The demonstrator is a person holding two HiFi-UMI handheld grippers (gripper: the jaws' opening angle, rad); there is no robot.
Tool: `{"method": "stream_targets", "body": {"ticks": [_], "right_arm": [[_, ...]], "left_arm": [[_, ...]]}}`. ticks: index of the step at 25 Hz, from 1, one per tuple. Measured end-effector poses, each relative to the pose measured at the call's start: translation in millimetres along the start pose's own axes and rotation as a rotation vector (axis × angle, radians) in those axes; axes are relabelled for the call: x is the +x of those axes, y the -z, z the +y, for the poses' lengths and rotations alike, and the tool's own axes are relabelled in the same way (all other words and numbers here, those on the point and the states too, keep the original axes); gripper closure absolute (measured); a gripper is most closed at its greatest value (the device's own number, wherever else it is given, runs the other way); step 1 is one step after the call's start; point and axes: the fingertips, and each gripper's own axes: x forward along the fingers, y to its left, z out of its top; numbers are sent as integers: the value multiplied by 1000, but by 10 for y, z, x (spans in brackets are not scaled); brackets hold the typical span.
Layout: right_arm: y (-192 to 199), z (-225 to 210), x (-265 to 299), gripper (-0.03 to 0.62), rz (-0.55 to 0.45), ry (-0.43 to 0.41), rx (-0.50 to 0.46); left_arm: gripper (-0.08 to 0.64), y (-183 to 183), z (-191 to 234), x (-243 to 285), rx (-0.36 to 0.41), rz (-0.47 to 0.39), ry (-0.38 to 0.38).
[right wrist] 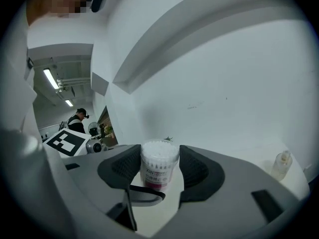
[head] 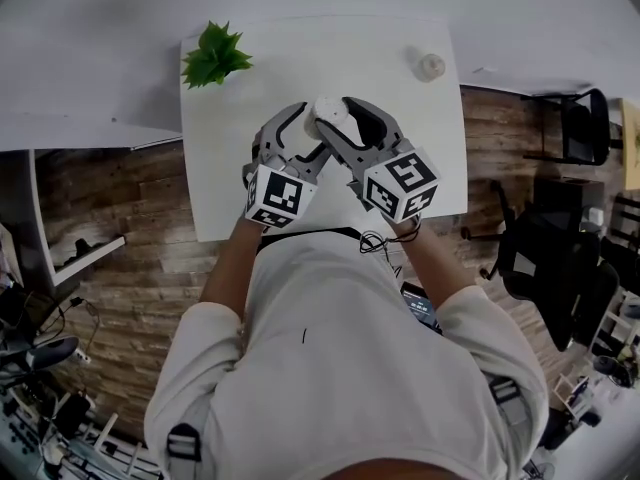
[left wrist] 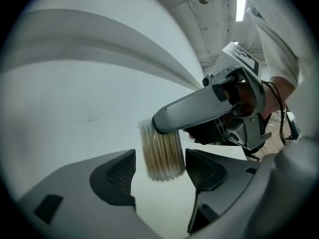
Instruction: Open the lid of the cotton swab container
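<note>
- Right claw (right wrist: 158, 171) pinches the cotton swab container (right wrist: 159, 158) by its sides, upright, over the middle of the worktop (head: 250, 188).
- Left claw (left wrist: 160, 171) is wide around it, pads not touching.
- Best: left takes the lid alone, clear of the right's pads; right holds firm.

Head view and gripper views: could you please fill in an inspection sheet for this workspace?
Surface: white table.
Job's things: container between both sets of jaws; lid state unclear.
Clutter: plant at the far left corner; bottle far right.
Grippers: left hand-held gripper open around the container; right hand-held gripper shut on it.
Cables: black cable at the right wrist.
Surroundings: wood floor; chairs to the right.
</note>
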Motion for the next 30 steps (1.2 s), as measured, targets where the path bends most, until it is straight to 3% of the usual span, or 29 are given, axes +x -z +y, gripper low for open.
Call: {"method": "stream_targets", "body": {"ticks": [5, 11, 14, 17, 19, 23, 26, 30], "right_arm": [[46, 77, 1, 353, 20, 13, -32], [53, 120, -30, 353, 22, 6, -34], [30, 261, -91, 351, 30, -141, -143], [-72, 455, -207, 327, 1, -319, -398], [-142, 541, -279, 321, -13, -406, -517], [-195, 584, -353, 310, 28, -512, -558], [-120, 601, -332, 302, 84, -563, -590], [-47, 734, -302, 309, 85, -625, -548]], "left_arm": [[252, 62, -40, 5, 26, 15, -5], [284, 38, -90, -34, -99, -38, 54], [287, -23, -84, -117, -158, -111, 134], [290, -75, -106, -237, -175, -185, 243], [290, -106, -149, -327, -173, -214, 329], [290, -144, -233, -481, -181, -244, 453], [291, -171, -298, -554, -178, -254, 496], [291, -171, -379, -590, -170, -255, 526]]}}
